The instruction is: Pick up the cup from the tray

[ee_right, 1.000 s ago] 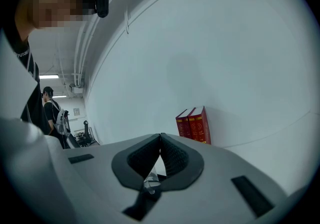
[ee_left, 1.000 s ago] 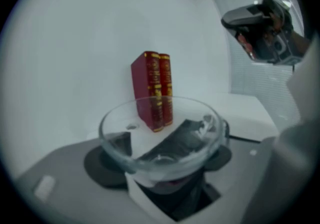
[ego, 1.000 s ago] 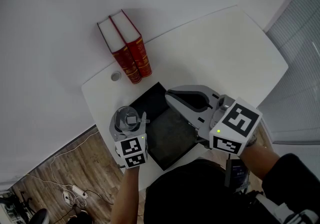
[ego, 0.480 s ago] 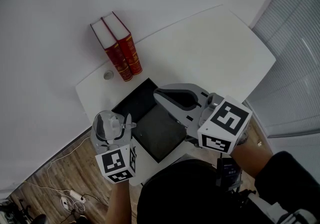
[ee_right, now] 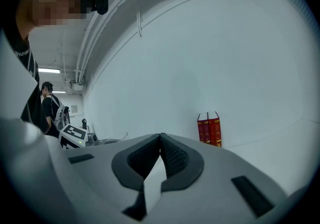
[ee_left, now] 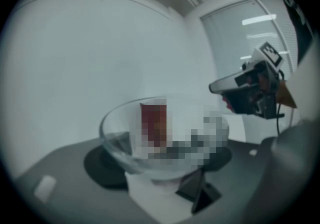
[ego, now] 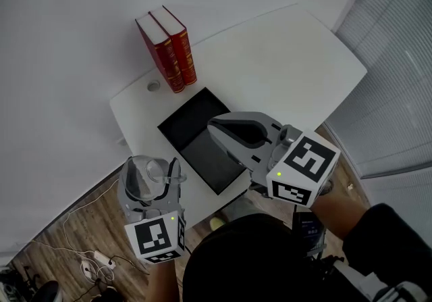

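Note:
A clear glass cup [ego: 140, 177] sits between the jaws of my left gripper [ego: 150, 176], which is shut on it. It hangs in the air to the left of the white table, above the wooden floor. In the left gripper view the cup [ee_left: 117, 135] fills the middle, its wide rim toward the camera. The black tray [ego: 181, 125] lies on the table with nothing on it. My right gripper [ego: 216, 127] hovers over the tray's right side, shut with nothing in it. Its pads [ee_right: 172, 155] meet at the tips.
Two red books [ego: 167, 47] stand upright at the table's back edge, with a small round cap [ego: 154, 86] beside them. Window blinds [ego: 398, 78] run along the right. Cables and a power strip [ego: 94, 267] lie on the floor at lower left.
My left gripper has lifted the cup off the tray's left end and carried it out past the table's left edge. The right gripper stays shut over the tray.

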A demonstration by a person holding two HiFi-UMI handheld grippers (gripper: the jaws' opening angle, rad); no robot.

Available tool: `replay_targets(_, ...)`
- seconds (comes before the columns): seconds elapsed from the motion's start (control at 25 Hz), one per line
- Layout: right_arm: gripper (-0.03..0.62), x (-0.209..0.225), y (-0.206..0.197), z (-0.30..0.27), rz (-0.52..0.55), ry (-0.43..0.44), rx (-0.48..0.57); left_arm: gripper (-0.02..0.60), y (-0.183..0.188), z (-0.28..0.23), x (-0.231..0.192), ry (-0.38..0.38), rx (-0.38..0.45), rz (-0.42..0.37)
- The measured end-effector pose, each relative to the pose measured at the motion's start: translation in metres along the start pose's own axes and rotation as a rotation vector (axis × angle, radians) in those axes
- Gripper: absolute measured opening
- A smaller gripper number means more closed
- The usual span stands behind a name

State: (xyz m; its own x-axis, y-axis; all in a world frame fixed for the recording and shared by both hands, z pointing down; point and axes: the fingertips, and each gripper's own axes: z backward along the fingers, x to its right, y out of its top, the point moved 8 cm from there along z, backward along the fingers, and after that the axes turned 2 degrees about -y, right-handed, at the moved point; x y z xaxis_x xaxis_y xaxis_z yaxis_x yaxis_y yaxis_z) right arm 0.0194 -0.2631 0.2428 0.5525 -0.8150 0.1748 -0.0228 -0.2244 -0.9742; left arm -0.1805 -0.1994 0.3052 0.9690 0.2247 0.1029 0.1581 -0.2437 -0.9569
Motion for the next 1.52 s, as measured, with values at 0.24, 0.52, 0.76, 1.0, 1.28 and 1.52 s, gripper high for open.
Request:
replay_targets(0.24, 0.014, -0.042, -0.005, 0.012, 0.021, -0.002, 0.003, 0.387, -0.002, 0.057, -0.004, 0.016, 0.053, 0.013)
replay_targets(0.52, 0.014, -0.084, -0.012, 0.035, 0.04, -0.022, 0.009, 0.387, -0.007, 0.104, 0.003, -0.017, 0.079, 0.016)
replay_targets(0.76, 0.014, -0.113, -0.019, 0.055, 0.052, -0.049, 0.02, 0.387, -0.008, 0.138, 0.011, -0.046, 0.1, -0.002)
replay_targets(1.0, 0.014, -0.132, -0.028, 0.069, 0.053, -0.075, 0.023, 0.387, -0.015, 0.163, 0.013, -0.061, 0.111, 0.002)
replay_targets(1.28, 0.014, -0.147, -0.033, 0.07, 0.078, -0.072, 0.009, 0.387, -0.021, 0.177, 0.012, -0.058, 0.123, 0.018)
replay_targets(1.52, 0.014, -0.15, -0.034, 0.064, 0.095, -0.082, 0.004, 0.388, -0.022, 0.178, 0.009, -0.069, 0.122, 0.035)
